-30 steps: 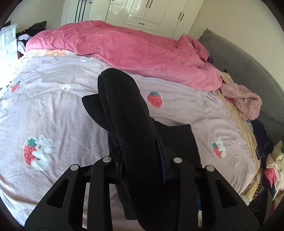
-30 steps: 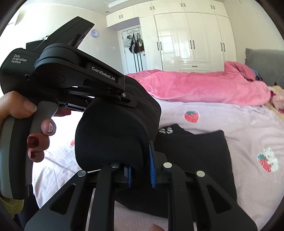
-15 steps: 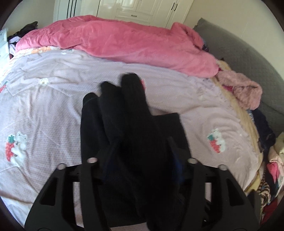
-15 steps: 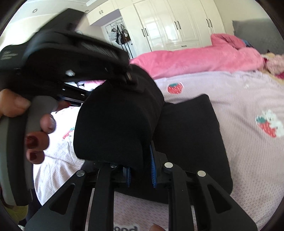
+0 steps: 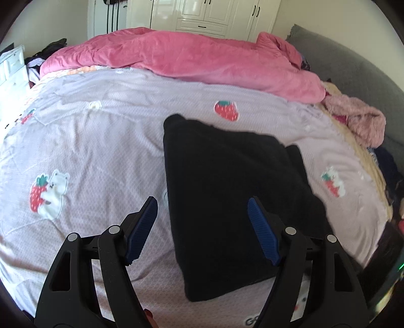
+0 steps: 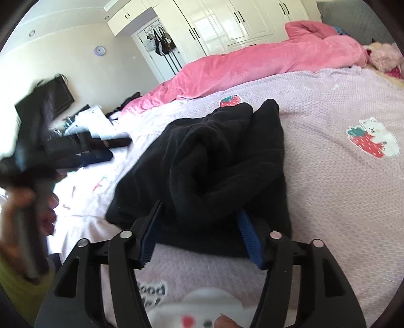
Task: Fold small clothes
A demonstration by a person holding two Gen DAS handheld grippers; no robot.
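A black garment (image 5: pixel 227 186) lies folded on the lilac bed sheet (image 5: pixel 101 141). In the right wrist view the black garment (image 6: pixel 222 156) shows a rumpled top layer folded over the lower one. My left gripper (image 5: pixel 202 205) is open and empty, raised above the garment's near left edge. My right gripper (image 6: pixel 199 209) is open, its jaws standing on either side of the garment's near fold without closing on it. The left gripper (image 6: pixel 50 151) appears blurred at the left of the right wrist view, held in a hand.
A pink duvet (image 5: pixel 181 55) lies bunched across the far side of the bed. A pink fluffy garment (image 5: pixel 358 121) and other clothes lie at the right edge by a grey headboard (image 5: pixel 353 75). White wardrobes (image 5: pixel 212 15) stand behind.
Both grippers have opened and let go of the black garment. It has dropped from being held up to lying folded over on the bed. The left gripper has pulled away.
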